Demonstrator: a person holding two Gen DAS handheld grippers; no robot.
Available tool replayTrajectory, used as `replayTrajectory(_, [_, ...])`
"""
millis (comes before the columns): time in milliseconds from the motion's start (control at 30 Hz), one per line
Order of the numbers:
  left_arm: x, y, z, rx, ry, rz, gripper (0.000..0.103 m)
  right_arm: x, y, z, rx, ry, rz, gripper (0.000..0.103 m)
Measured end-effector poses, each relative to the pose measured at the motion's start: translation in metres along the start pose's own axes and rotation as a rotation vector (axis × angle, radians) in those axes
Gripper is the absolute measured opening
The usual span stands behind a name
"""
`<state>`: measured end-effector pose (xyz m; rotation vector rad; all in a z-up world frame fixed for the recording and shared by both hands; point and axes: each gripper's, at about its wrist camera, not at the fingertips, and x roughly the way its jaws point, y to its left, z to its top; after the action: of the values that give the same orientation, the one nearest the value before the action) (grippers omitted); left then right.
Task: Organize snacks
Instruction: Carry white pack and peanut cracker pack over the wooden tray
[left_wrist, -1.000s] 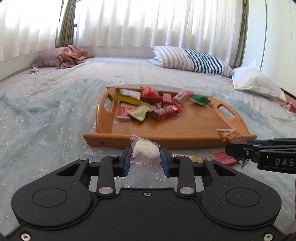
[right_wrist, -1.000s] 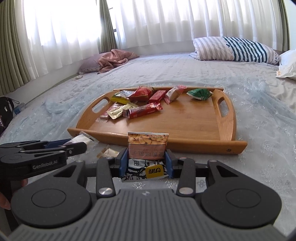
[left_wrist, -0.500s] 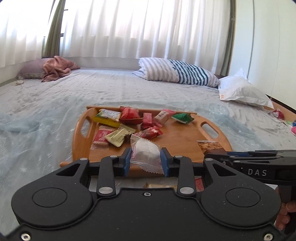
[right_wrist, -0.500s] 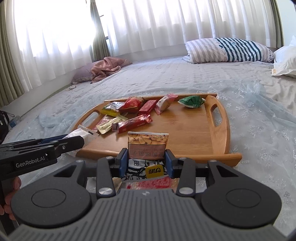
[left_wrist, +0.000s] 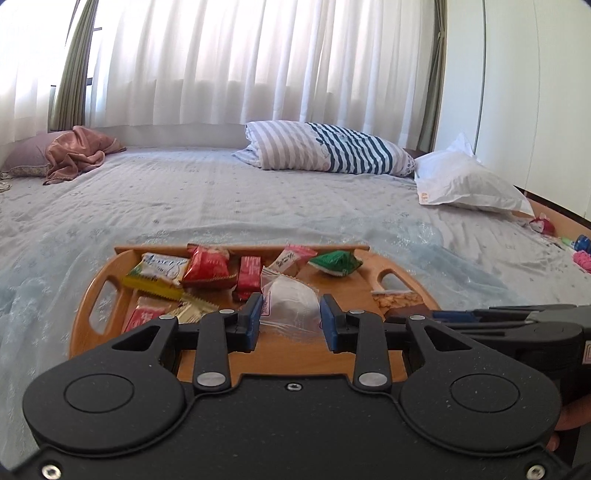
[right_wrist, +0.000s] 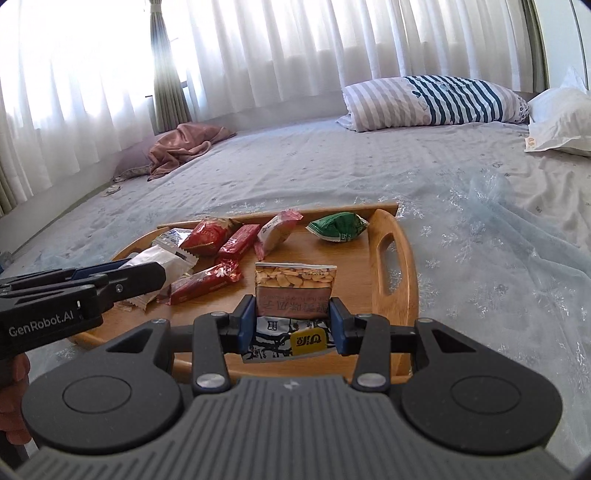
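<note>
A wooden tray (left_wrist: 85, 306) (right_wrist: 406, 266) lies on the bed with several snack packets in it, among them a green packet (left_wrist: 335, 263) (right_wrist: 338, 226) and red ones (left_wrist: 207, 263) (right_wrist: 207, 281). My left gripper (left_wrist: 290, 312) is shut on a clear-wrapped white bun (left_wrist: 290, 302), held above the tray's near half. My right gripper (right_wrist: 292, 317) is shut on a peanut packet (right_wrist: 295, 284), also over the tray's near edge. Each gripper shows in the other's view: the right one (left_wrist: 406, 314) at the right side, the left one (right_wrist: 155, 271) at the left with the bun (right_wrist: 162, 258).
A pale blue bedspread (left_wrist: 258, 199) covers the bed. A striped pillow (left_wrist: 328, 153) and a white pillow (left_wrist: 465, 181) lie at the back, a pink cloth (left_wrist: 77, 157) at the far left. Small items (left_wrist: 580, 251) sit at the right edge. A hand (right_wrist: 11, 402) holds the left gripper.
Both grippers have moved forward from short of the tray to above its near half, each still holding its packet. The loose snacks on the bedspread before the tray have dropped out of view.
</note>
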<state>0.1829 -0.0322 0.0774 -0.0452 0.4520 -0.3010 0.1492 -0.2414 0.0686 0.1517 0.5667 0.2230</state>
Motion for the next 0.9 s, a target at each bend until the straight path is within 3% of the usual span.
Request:
replayTrajectory(467, [0.066, -0.001, 0.009, -0.02, 0.046, -0.016, 0.032, 0.032, -0.025, 0.012, 0.016, 0.018, -0.009, 0.046])
replayTrajectory(900, [0.086, -0.004, 0.001, -0.024, 0.094, -0.037, 0.032, 0.04, -0.034, 0.008, 0.057, 0.024, -0.019, 0.046])
